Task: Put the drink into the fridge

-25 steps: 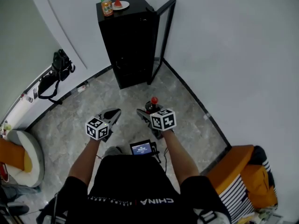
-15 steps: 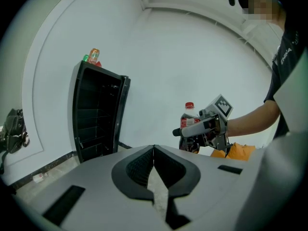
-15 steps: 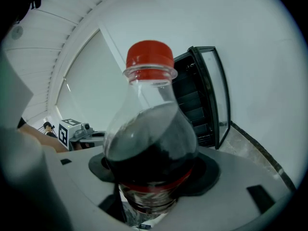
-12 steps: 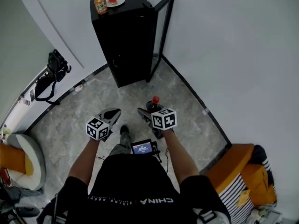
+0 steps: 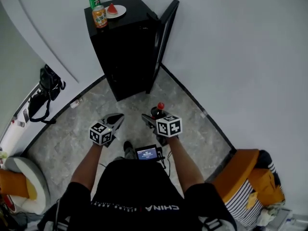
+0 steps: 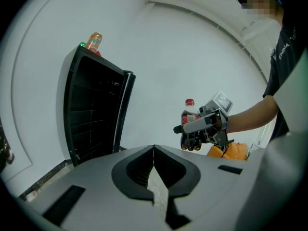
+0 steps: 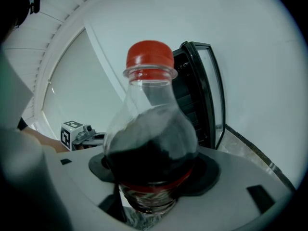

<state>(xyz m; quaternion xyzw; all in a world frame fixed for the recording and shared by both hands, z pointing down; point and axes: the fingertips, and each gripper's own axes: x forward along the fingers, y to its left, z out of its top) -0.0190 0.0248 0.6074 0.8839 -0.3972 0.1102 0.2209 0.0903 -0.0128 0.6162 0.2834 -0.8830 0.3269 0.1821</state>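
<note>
While the fridge (image 5: 127, 47) stands ahead with its door (image 5: 162, 37) open, my right gripper (image 5: 153, 120) squeezes its jaws on the drink bottle (image 5: 158, 110). My left gripper (image 5: 114, 120) has jaws pressed together, empty. I fear the bottle may bump the door if I swing wide.

The fridge (image 5: 127, 47) is black all over. The drink bottle (image 7: 150, 143) is clear, holding dark brown liquid, with a red cap and a red label band. The left gripper (image 5: 117, 117) and right gripper (image 5: 152, 117) are grey with black pads, and each bears a white cube with black square markers. The green can (image 5: 95, 0) and orange can (image 5: 99, 17) flank a white plate (image 5: 118, 12) with a red piece. The floor (image 5: 67, 134) is grey marble edged in black.
</note>
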